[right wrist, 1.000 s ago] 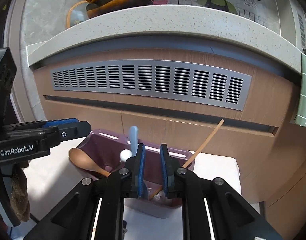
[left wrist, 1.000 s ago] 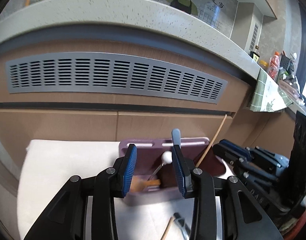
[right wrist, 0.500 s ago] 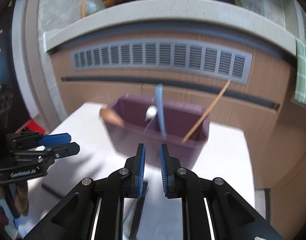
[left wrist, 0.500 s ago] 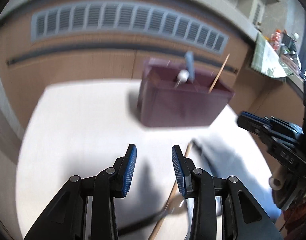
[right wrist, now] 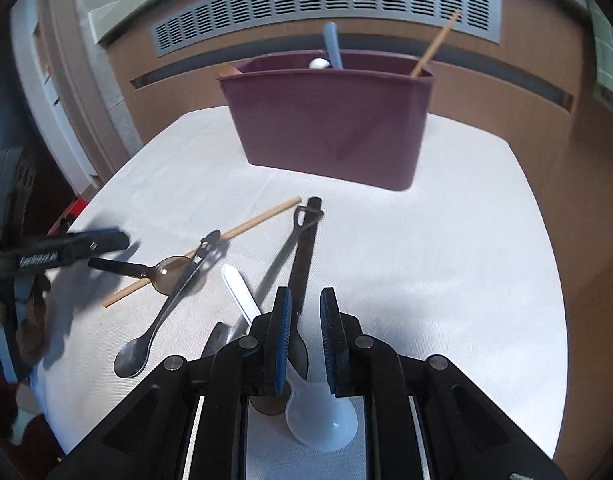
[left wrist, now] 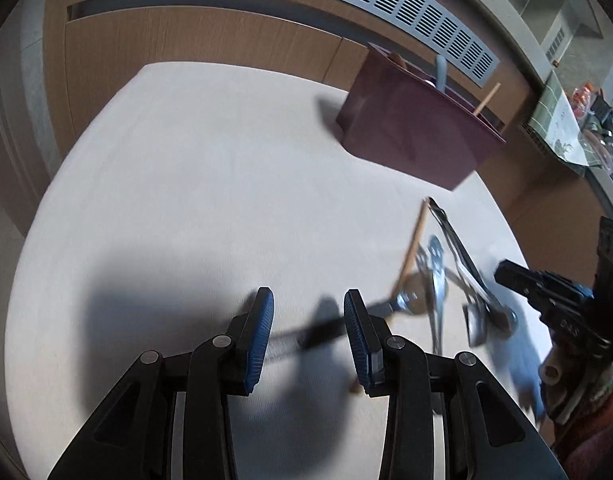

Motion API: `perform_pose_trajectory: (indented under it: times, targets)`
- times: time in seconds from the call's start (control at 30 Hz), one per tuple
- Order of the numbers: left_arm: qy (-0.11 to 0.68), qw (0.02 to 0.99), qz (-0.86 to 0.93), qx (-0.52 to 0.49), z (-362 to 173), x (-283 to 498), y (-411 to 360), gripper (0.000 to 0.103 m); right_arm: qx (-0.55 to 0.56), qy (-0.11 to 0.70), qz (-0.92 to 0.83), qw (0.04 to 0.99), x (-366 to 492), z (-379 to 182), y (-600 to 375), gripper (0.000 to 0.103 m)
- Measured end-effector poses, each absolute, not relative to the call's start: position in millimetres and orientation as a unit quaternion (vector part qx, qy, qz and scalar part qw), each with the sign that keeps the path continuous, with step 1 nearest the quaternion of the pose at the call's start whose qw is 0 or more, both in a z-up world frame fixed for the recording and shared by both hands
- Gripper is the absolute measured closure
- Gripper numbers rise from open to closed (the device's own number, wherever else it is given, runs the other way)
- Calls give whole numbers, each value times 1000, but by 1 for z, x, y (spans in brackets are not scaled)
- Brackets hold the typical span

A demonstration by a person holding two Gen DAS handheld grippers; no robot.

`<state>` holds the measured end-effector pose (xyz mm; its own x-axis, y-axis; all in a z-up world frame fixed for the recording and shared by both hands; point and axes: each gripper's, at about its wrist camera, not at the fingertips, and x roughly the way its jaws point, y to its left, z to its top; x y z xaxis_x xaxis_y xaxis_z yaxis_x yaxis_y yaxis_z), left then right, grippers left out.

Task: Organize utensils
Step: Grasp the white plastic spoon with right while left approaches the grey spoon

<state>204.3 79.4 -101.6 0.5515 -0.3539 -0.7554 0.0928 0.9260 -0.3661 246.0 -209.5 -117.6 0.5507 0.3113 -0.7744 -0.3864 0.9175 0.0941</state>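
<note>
On surface [right wrist: 446, 240], loose spoons [right wrist: 174, 272] await sorting into purple holder [right wrist: 330, 120]; left hand-held gripper [left wrist: 308, 332] released above black-handled spoon, right hand-held gripper [right wrist: 305, 340] parted, empty.

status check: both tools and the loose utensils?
Left tool open, empty. Right tool open above white plastic spoon. Maroon plastic caddy part-filled; wooden chopstick crosses loose spoons.

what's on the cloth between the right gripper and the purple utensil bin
In the right wrist view, a long dark-handled utensil lies between the right gripper and the purple bin, pointing toward the bin; beyond its tip, bare white cloth.
</note>
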Motion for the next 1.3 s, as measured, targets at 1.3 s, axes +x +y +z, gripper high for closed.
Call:
perform_pose_trajectory:
  times: [1.3]
  targets:
    - [459,877,-141,-34,-83,170,22,65,-41,433,226,872,245,-119,-231,100]
